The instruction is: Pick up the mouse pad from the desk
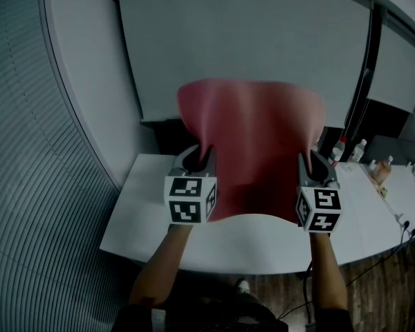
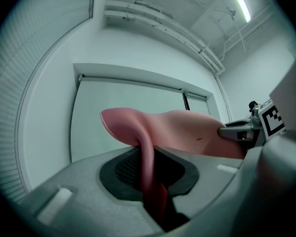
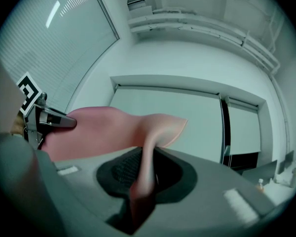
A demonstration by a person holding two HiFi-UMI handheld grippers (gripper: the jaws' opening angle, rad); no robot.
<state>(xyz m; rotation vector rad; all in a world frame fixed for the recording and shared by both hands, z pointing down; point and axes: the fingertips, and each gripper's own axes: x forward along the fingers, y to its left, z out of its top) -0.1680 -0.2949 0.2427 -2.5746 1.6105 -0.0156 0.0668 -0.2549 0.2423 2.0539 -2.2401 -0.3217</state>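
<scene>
The pink mouse pad (image 1: 256,147) hangs in the air above the white desk (image 1: 149,216), stretched between both grippers. My left gripper (image 1: 199,159) is shut on its left edge, and in the left gripper view the pad (image 2: 148,157) runs pinched between the jaws. My right gripper (image 1: 312,163) is shut on the right edge, where the right gripper view shows the pad (image 3: 147,167) clamped the same way. The far edge of the pad curls upward and sags in the middle. Each gripper view shows the other gripper across the pad: the right gripper (image 2: 241,132) and the left gripper (image 3: 49,120).
Bottles and small items (image 1: 360,151) stand on the desk at the right, beside a dark laptop (image 1: 394,149). A white roller blind (image 1: 249,40) covers the wall behind. Ribbed blinds (image 1: 28,185) fill the left side. Cables (image 1: 401,230) hang off the desk's right front edge.
</scene>
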